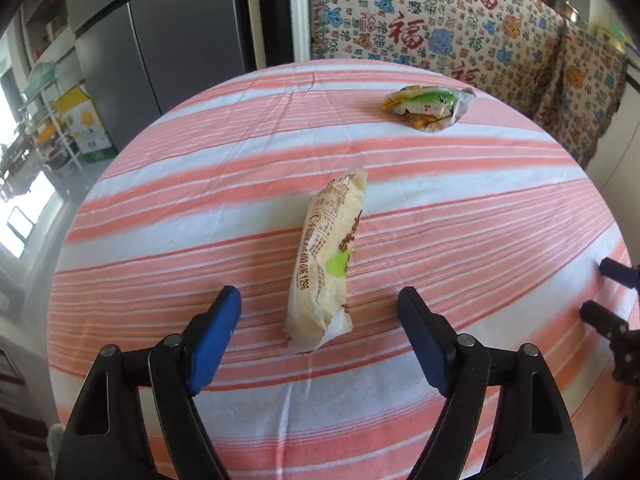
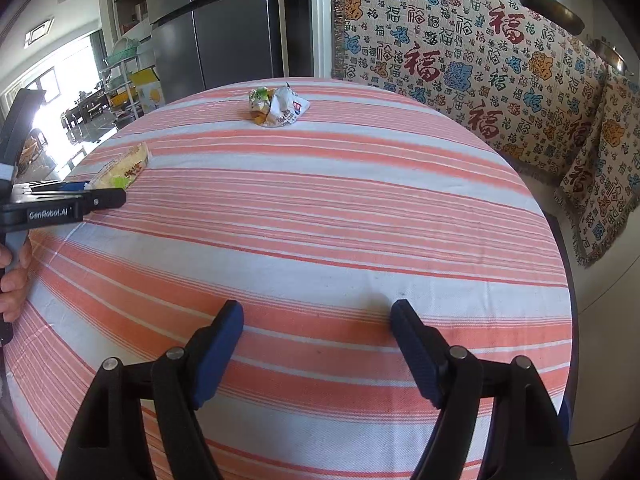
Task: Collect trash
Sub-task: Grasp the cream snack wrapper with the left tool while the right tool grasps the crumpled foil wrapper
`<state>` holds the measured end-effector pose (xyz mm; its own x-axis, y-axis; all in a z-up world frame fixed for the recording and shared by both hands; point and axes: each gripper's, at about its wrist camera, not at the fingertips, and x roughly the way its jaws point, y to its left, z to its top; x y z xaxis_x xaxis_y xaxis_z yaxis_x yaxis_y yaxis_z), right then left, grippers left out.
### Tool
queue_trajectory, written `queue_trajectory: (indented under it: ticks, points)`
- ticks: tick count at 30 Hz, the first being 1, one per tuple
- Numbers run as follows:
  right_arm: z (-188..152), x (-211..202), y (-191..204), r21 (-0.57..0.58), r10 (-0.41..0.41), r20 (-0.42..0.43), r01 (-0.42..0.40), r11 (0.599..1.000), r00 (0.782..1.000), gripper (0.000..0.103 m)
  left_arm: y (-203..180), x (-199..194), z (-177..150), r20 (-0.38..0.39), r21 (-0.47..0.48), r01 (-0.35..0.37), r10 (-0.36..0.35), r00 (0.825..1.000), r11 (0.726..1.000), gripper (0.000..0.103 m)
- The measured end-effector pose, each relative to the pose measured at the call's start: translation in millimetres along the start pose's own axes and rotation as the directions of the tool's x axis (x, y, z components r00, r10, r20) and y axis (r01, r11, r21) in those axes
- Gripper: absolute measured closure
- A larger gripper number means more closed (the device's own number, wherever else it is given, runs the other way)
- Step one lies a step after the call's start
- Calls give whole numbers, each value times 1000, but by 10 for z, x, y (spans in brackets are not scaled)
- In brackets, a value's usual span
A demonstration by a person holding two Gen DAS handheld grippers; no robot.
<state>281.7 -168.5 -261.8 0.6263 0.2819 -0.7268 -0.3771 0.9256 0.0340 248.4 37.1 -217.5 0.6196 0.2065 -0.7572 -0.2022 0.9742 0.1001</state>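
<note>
A long cream wrapper (image 1: 326, 264) lies flat on the striped desk (image 1: 480, 208), its long axis running away from the left hand-held gripper (image 1: 320, 308), the far end tipped slightly right. Its near end sits between the blue fingertips (image 1: 224, 312), which stand wide apart and do not touch it. A second, crumpled wrapper (image 1: 430, 106) lies near the far edge, well apart from the first.

The right hand-held gripper (image 2: 316, 322) hangs over bare cloth, jaws apart, nothing between them. From this view the long wrapper (image 2: 124, 168) shows only at the left edge, partly hidden behind the left tool (image 2: 60, 208), and a hand (image 2: 12, 280) grips that tool's handle. The crumpled wrapper (image 2: 278, 108) here shows a white side with a blue and red patch that the left view hides.
</note>
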Motion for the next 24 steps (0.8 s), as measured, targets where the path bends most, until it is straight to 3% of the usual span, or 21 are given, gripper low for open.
queue_trajectory:
  ticks: [3,6,13,18,19,20,22,24]
  points:
    - [63,45,6,-31,19,-21,-20,999,1000,22,37,46,37,-1,-14,-3,3,1000,1000,11]
    - [330,213,27,-56,42,-80,-46,997,996,22,80,86,47,-15,-27,-8,7,1000,1000,5]
    - [1387,735,371,-75,92,-45,-95,993,995,22,82,89,35,-18,-26,-9,8,1000,1000,1]
    - [1817,1193,645,-71,9,-82,-15,997,997,23,81,98,42,-19,-26,-6,5,1000,1000,1]
    - [1854,1261,653,-61,4,-93,-10,998,996,33,81,105,49,-19,-25,-5,5,1000,1000,1]
    - [1870,1300,648,-41,11,-97,-15,999,995,51,82,106,49,-19,-25,-5,4,1000,1000,0]
    - [1874,1266,634,6,28,-87,-28,1000,996,61,83,110,51,-19,-24,-5,4,1000,1000,1]
    - [1812,1175,625,10,42,-78,-41,999,996,63,82,109,48,-19,-25,-6,5,1000,1000,1]
